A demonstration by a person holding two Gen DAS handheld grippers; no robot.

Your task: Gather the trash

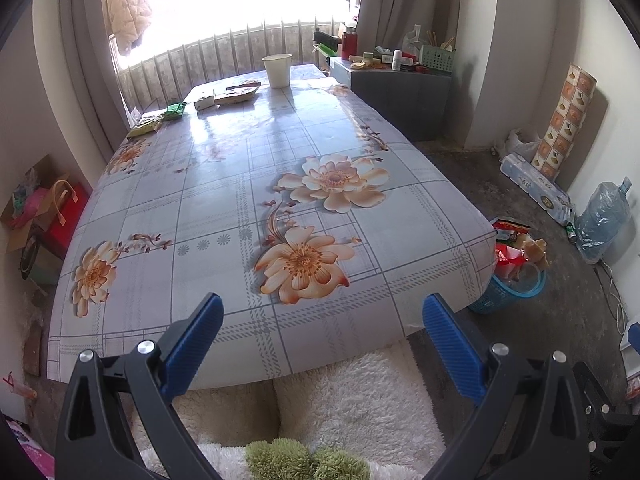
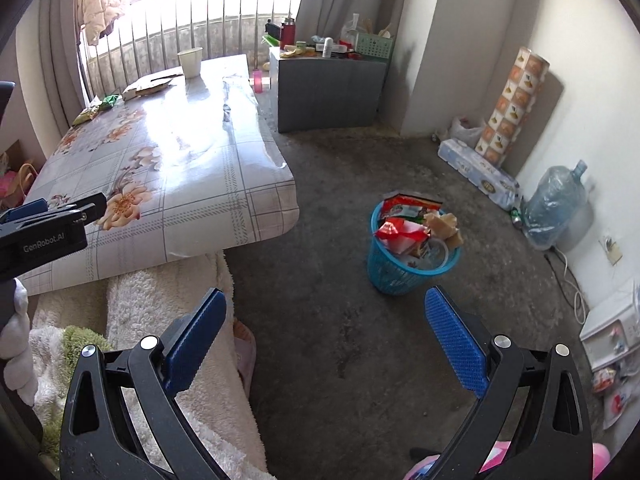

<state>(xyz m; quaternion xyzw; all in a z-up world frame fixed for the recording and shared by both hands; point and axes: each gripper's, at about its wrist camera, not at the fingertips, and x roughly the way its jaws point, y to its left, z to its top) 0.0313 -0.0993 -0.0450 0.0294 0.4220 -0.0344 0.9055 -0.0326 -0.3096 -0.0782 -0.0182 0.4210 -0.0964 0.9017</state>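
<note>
Here: one paper cup (image 1: 277,70), four wrappers (image 1: 172,111), one full basket (image 2: 404,272).

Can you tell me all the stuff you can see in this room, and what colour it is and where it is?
Flowered tablecloth table: one, grey-blue, centre.
White paper cup: one, table's far end.
Green snack packets: two, far left table edge.
Tan flat wrappers: a few, near cup.
Blue plastic trash basket: one, floor, heaped with wrappers.
Grey cabinet: one, cluttered top, by curtain.
Clear blue water jug: one, right wall.
Patterned roll: one, orange-white, leaning on wall.
Left gripper: blue fingers, open, empty.
Right gripper: blue fingers, open, empty.
</note>
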